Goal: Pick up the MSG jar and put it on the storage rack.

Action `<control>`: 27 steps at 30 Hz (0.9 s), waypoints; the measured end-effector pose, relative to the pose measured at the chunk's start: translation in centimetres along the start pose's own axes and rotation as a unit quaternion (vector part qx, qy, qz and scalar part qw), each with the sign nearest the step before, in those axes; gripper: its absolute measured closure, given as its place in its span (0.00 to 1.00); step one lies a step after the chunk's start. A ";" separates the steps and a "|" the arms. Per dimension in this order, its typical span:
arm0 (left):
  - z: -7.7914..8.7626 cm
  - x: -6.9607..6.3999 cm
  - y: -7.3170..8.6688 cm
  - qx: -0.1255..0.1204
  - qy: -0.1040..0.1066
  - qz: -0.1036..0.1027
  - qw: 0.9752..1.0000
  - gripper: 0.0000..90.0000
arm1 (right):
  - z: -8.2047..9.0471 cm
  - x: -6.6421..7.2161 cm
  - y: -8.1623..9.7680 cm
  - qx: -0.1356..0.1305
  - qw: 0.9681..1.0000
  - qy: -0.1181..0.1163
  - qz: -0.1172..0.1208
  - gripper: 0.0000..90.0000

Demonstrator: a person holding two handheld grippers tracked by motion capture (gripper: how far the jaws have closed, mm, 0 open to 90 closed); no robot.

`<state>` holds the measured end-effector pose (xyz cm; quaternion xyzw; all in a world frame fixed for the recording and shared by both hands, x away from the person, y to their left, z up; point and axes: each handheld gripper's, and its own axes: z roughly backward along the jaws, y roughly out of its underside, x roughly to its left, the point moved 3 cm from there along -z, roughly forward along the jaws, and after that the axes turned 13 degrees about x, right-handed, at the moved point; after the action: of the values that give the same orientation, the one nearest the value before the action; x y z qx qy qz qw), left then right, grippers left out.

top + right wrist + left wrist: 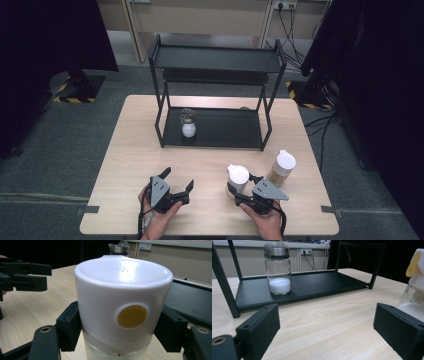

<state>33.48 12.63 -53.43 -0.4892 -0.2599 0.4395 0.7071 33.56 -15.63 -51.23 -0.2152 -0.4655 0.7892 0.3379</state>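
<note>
The right gripper (239, 192) has its two black jaws closed on the white-lidded glass jar with a round yellow button on its cap (123, 302); in the right gripper view the pads press the lid's skirt from both sides. The jar stands upright on the pale wooden table (130, 165), near its front edge and right of centre. The left gripper (178, 180) rests low over the table with its jaws spread wide and nothing between them, bare wood showing in the gap in the left gripper view.

Just beside the held jar, to its right and a little further back, stands a second white-capped jar with tan contents (282, 169), close to the right gripper's body. Behind both sits a black metal two-tier shelf rack (215, 62); on its bottom tray, toward the left, stands a clear glass jar with white powder and a wrapped top (188, 123). The rest of that tray is bare. Between the rack's front edge and the grippers lies an open strip of table.
</note>
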 end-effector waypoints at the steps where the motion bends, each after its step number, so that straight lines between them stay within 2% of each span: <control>1: 0.0 0.0 0.0 0.001 0.000 0.000 1.000 0.07 | 0.1 0.0 -0.2 -0.002 1.000 0.000 0.000 0.34; 27: 0.0 0.0 0.0 0.001 0.000 0.001 1.000 0.07 | -0.6 -0.6 -4.2 -0.033 0.999 0.011 -0.003 0.34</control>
<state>33.50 12.64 -53.43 -0.4889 -0.2593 0.4404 0.7069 35.76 -14.25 -47.83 -0.2334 -0.4881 0.7701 0.3381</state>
